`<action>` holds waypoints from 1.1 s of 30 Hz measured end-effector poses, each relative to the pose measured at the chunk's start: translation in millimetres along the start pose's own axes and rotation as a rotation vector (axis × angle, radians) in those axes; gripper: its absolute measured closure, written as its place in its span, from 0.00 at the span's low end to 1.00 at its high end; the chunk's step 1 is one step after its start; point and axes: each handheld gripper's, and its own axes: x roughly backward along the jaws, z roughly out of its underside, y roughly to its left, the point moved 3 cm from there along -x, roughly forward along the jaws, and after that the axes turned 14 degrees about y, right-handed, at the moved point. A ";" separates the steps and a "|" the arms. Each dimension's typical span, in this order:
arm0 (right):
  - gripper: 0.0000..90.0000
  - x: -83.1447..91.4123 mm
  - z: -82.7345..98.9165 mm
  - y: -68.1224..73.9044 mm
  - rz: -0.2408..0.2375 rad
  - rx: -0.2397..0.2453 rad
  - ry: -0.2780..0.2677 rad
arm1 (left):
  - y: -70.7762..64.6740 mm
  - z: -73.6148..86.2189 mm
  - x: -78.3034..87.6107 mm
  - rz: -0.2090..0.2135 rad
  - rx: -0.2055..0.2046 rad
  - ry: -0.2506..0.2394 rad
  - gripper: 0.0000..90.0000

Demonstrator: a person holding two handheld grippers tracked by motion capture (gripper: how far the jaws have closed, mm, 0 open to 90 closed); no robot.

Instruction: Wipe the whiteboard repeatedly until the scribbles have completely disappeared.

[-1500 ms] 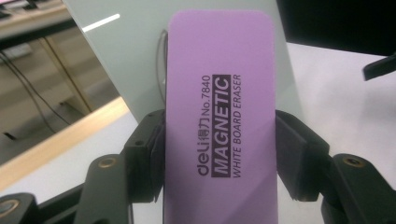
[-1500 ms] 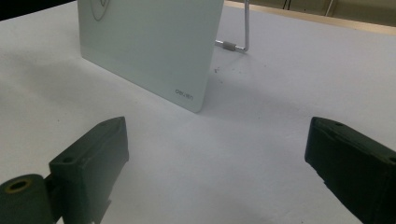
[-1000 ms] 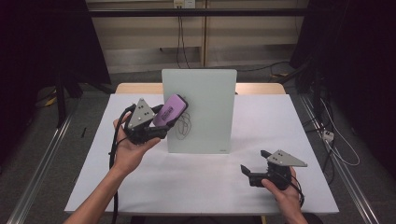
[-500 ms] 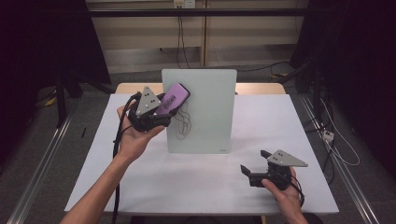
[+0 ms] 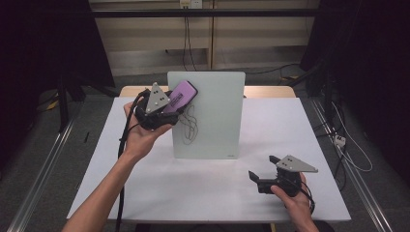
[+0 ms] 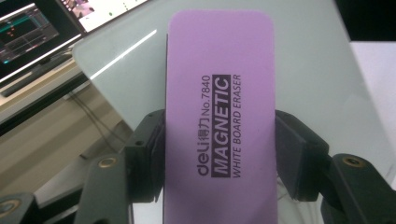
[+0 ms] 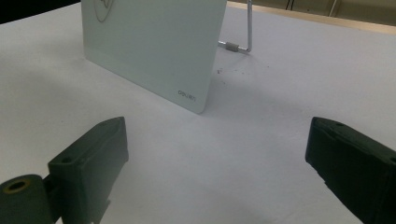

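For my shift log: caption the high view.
Left gripper holds purple eraser at scribbled whiteboard; right gripper open.

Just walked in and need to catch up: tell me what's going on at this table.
A person is working at a white-covered table with handheld tongs in each hand. The left tongs are shut on a flat purple magnetic whiteboard eraser, held up at the upper left of an upright white glass board that bears a dark scribble, not yet wiped off. The right tongs rest open and empty near the table's front right.
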 end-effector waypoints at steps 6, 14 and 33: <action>0.06 0.3 0.1 0.1 0.001 -0.001 0.001 | -1.4 0.1 -2.3 -0.016 -0.015 0.014 0.46; 0.06 -0.2 0.1 0.3 0.000 -0.005 0.002 | -3.3 0.6 -4.7 -0.022 -0.011 0.016 0.46; 0.06 0.0 0.3 0.4 0.000 0.000 0.005 | -15.9 7.8 -15.0 0.000 -0.066 0.051 0.46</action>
